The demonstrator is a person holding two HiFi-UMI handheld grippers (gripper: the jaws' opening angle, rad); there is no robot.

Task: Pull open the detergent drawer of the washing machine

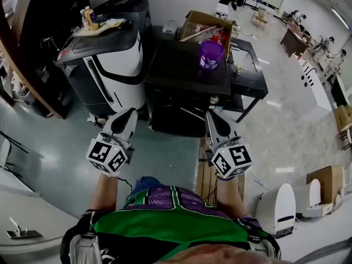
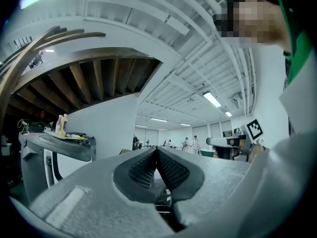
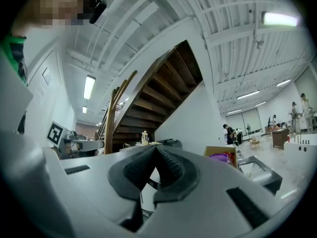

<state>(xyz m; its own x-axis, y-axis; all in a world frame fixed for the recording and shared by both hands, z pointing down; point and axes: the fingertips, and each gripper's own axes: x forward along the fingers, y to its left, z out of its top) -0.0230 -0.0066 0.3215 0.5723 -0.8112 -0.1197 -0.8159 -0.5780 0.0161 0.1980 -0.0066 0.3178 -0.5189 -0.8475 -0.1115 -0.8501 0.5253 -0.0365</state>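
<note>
- The left tongs (image 1: 130, 114) are pressed together, pad against pad, with nothing between them. They are held about level and pointed at the appliance ahead.
- The right tongs (image 1: 212, 116) are likewise pressed together and empty. They are held parallel to the left tongs and well apart from them.
- Both tongs stop short of the black, box-shaped washing machine (image 1: 187, 70) and touch nothing. This is judged a ready stance before the approach, and the working tongs must spread before they can take a drawer front.
- The detergent drawer belongs in the upper band of the machine's front, below the near edge of the top. The steep downward view foreshortens that face, so the drawer cannot be singled out. Nothing projects past the near edge, so the drawer is judged closed.
- A purple, lidded plastic tub (image 1: 211, 54) stands upright on the machine's top, near its far right corner. The lid hides its contents. It stands away from the near edge, so it should not obstruct the pull.
- An open brown cardboard box (image 1: 199, 20) sits behind the far edge of the machine's top. It holds a red item and other pieces that cannot be identified.
- A black counter (image 1: 250, 87) stands just beside the machine on the right, with small unidentifiable items near its middle.
- A large white-and-black machine (image 1: 110, 65) stands to the left. A tray on its top carries upright bottles (image 1: 88, 18).
</note>
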